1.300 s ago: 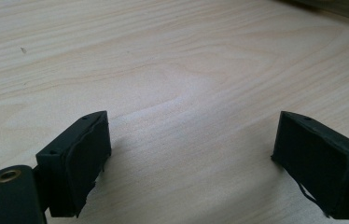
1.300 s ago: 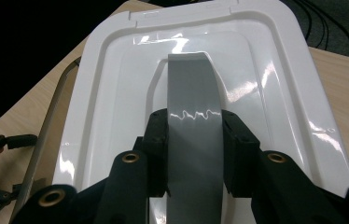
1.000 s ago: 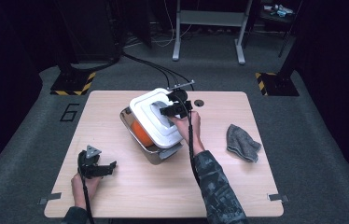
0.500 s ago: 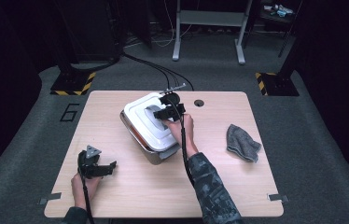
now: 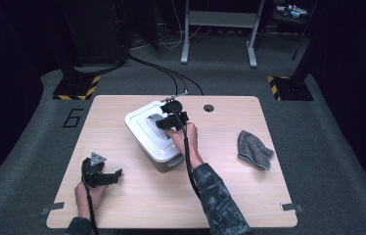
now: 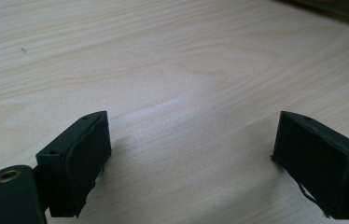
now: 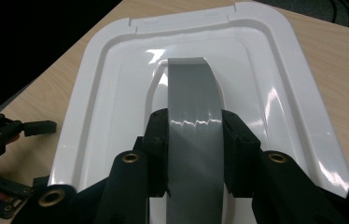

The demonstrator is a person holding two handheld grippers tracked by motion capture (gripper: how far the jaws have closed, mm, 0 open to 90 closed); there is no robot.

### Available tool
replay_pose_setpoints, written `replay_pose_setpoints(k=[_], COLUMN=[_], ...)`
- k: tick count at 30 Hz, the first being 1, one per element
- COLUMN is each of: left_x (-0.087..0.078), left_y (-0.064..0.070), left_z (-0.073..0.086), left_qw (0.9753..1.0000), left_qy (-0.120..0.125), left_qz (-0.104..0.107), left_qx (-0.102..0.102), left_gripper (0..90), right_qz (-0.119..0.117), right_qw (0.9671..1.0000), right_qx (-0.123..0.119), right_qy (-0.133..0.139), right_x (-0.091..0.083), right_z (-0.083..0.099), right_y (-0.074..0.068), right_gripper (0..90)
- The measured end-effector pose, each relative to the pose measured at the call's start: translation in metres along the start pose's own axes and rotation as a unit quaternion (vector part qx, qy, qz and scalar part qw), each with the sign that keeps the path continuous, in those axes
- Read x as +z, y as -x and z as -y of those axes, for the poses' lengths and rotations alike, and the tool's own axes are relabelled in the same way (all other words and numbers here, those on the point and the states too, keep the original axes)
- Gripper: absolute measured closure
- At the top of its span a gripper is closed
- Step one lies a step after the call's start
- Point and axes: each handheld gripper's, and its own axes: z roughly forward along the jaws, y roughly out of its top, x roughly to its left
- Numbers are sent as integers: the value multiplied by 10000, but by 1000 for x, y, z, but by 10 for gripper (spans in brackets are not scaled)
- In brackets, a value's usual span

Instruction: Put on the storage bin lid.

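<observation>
A grey box with a white lid stands at the middle of the table. The lid lies flat on the box, and a grey handle runs along its middle. My right gripper is shut on that handle, one black jaw on each side. My left gripper rests low at the table's front left, held in a hand. Its jaws stand wide apart over bare wood, with nothing between them.
A crumpled grey cloth lies on the right side of the table. A round cable hole sits near the back edge. Cables run off the back onto the dark floor. The left gripper appears far off beside the lid.
The lid was tilted up with an orange inside showing; my right gripper has lowered it flat onto the box. The left gripper has stayed in place.
</observation>
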Motion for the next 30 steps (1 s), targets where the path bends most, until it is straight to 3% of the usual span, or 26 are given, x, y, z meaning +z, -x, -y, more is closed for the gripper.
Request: replay_pose_setpoints(k=[11,15,17,19,24,30], left_x=[0,0,0,0,0,0], left_y=[0,0,0,0,0,0], left_z=[0,0,0,0,0,0], left_qw=[10000,10000,10000,10000,10000,10000], left_qy=[-2,0,-9,-4,-7,-9], left_qz=[-8,0,1,-9,-11,-13], left_qx=[2,1,0,5,2,5], left_gripper=[107,107,107,107,107,107], right_qz=[-17,-2,11,29,30,47], right_qw=[10000,10000,10000,9999,9996,9991], right_qx=[-49,-38,-17,-3,-31,-38], right_qy=[36,59,84,117,261,412], right_x=[5,5,3,1,-12,-25], right_z=[3,4,5,6,7,11], right_y=[-1,1,5,6,14,23], right_gripper=[649,554,424,384,163,114])
